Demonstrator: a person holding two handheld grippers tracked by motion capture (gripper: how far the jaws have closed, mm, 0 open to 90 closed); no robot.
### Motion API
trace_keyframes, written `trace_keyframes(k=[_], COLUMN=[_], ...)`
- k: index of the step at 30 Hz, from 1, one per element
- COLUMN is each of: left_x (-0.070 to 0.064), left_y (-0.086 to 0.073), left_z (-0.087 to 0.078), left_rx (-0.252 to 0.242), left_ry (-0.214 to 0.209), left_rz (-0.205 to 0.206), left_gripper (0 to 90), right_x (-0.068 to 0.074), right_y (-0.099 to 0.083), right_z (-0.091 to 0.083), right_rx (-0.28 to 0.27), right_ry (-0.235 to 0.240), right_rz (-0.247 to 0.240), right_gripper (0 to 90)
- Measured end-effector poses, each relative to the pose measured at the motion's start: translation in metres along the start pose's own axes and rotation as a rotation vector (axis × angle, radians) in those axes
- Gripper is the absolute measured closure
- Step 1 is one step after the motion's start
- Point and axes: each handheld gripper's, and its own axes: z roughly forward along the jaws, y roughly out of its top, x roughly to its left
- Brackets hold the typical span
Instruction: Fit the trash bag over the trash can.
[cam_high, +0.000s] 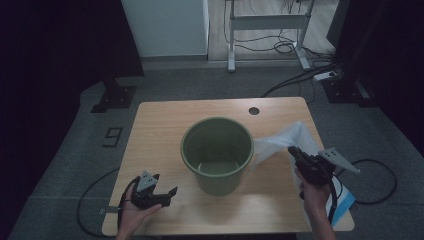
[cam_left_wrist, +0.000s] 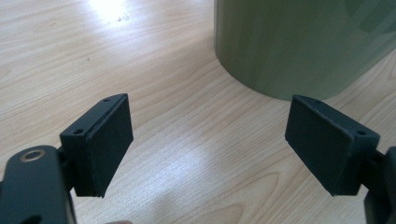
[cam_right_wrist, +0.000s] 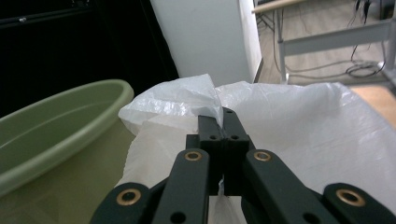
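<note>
Two grippers flank a green bin (cam_high: 217, 154) that stands upright and empty in the middle of the table (cam_high: 165, 125). From the high view, the right gripper (cam_high: 292, 150) sits just right of the bin, holding up a white plastic bag (cam_high: 282, 140) whose loose film touches the bin's right rim and trails away from it across the table. That lift looks meant to bring the bag's mouth to the bin's height, probably to line it. The left gripper (cam_high: 167, 192) rests low at the bin's near left, apart from it, seemingly waiting to help.

The left gripper view looks along the tabletop toward the bin's wall (cam_left_wrist: 299, 42). Here the left gripper (cam_left_wrist: 208, 140) has its jaws spread wide with only bare wood between them; it holds nothing. It points at the bin's base, a fair spot for steadying the bin once the bag goes over.

In the right gripper view, the right gripper (cam_right_wrist: 223, 122) has its jaws pressed together on a bunched fold of the bag (cam_right_wrist: 299, 126), which billows behind them. The bin's rim (cam_right_wrist: 70, 121) curves at the left, level with the pinch, so the bag seems held ready to draw across the opening.
</note>
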Motion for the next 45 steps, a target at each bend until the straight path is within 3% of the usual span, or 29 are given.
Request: trace_keyframes(k=[9, 22, 35, 39, 40, 45], left_x=[-0.002, -0.003, -0.004, -0.005, -0.004, -0.004], left_y=[0.002, 0.003, 0.003, 0.002, 0.002, 0.002], left_z=[-0.002, -0.001, 0.001, 0.002, 0.002, 0.002], left_rx=[-0.012, -0.018, -0.013, -0.012, -0.011, -0.011], left_ry=[-0.018, -0.032, -0.036, -0.037, -0.036, -0.035], left_rz=[0.0, 0.001, 0.002, 0.005, 0.005, 0.005], left_gripper=[16.2, 16.2, 16.3, 16.3, 16.3, 16.4], right_x=[0.011, 0.041, 0.055, 0.062, 0.064, 0.071], right_y=[0.034, 0.079, 0.097, 0.102, 0.104, 0.107], right_z=[-0.011, -0.024, -0.031, -0.035, -0.037, -0.04], right_rx=[-0.057, -0.122, -0.168, -0.18, -0.186, -0.192], right_ry=[0.012, 0.04, 0.069, 0.095, 0.13, 0.148], right_rz=[-0.013, -0.083, -0.107, -0.11, -0.089, -0.105], right_gripper=[89.1, 89.1, 89.1, 89.1, 89.1, 89.1])
